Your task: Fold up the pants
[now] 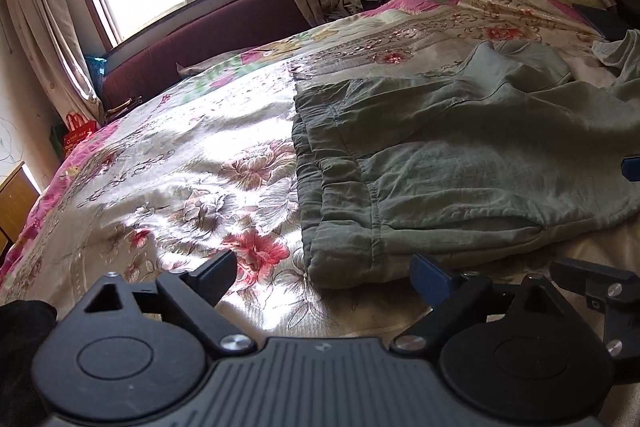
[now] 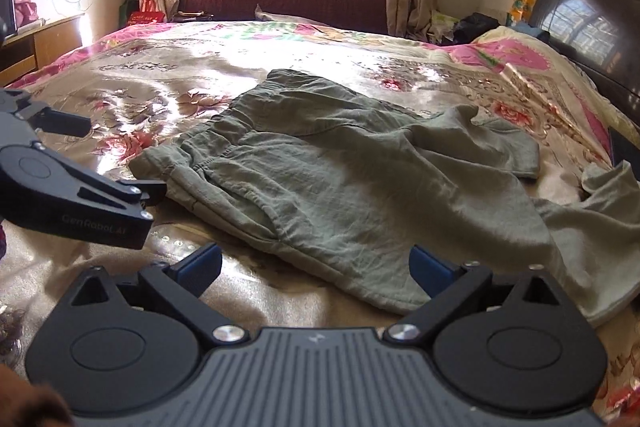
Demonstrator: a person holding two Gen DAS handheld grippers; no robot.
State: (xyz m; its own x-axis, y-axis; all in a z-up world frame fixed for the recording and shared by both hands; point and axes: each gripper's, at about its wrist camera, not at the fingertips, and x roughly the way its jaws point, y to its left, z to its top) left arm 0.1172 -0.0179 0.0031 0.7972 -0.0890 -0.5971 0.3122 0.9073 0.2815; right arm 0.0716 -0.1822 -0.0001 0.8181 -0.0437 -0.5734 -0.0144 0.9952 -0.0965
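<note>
1. My left claw [image 1: 324,277] and right claw [image 2: 316,267] gape apart, empty.
2. Green pants [image 2: 340,179] lie rumpled on the floral bed [image 2: 160,99].
3. Risk, I judge: pinching the slippery bedspread along with the fabric.

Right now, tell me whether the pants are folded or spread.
Partly folded: the pants lie on the bedspread with one leg doubled over, another trailing right, crumpled.

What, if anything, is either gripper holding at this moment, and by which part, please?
Nothing is held. The left gripper and the right gripper are both open, just short of the near edge of the green pants lying on the floral bedspread.
</note>
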